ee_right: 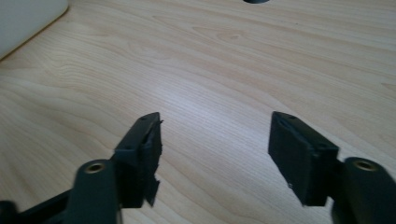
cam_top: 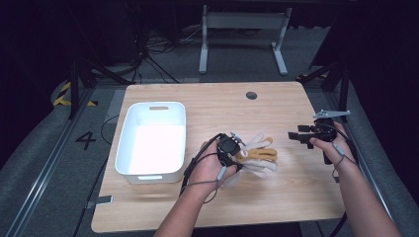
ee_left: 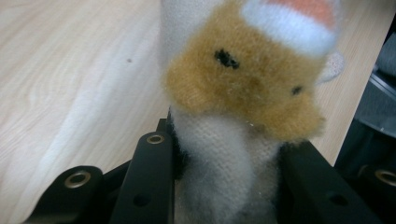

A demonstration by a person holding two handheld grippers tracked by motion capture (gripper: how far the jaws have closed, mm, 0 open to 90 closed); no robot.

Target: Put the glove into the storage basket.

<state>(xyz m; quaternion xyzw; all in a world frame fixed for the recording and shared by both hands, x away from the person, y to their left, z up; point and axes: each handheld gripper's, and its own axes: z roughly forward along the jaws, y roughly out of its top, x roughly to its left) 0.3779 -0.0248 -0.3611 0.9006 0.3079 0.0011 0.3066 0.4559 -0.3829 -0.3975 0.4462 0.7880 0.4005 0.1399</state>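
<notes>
A fuzzy tan-and-white sock with two black dot eyes stands between the black jaws of my left gripper, which is shut on its white lower part. From above, my left gripper sits mid-table over a small heap of pale and tan fuzzy socks. My right gripper hovers to the right of that heap, pointing left. Its jaws stand open in the right gripper view, with bare wood between them.
A white plastic bin stands on the left part of the wooden table, and its corner shows at the upper left of the right gripper view. A round dark cable hole lies near the far edge. Beyond the table is a white desk frame.
</notes>
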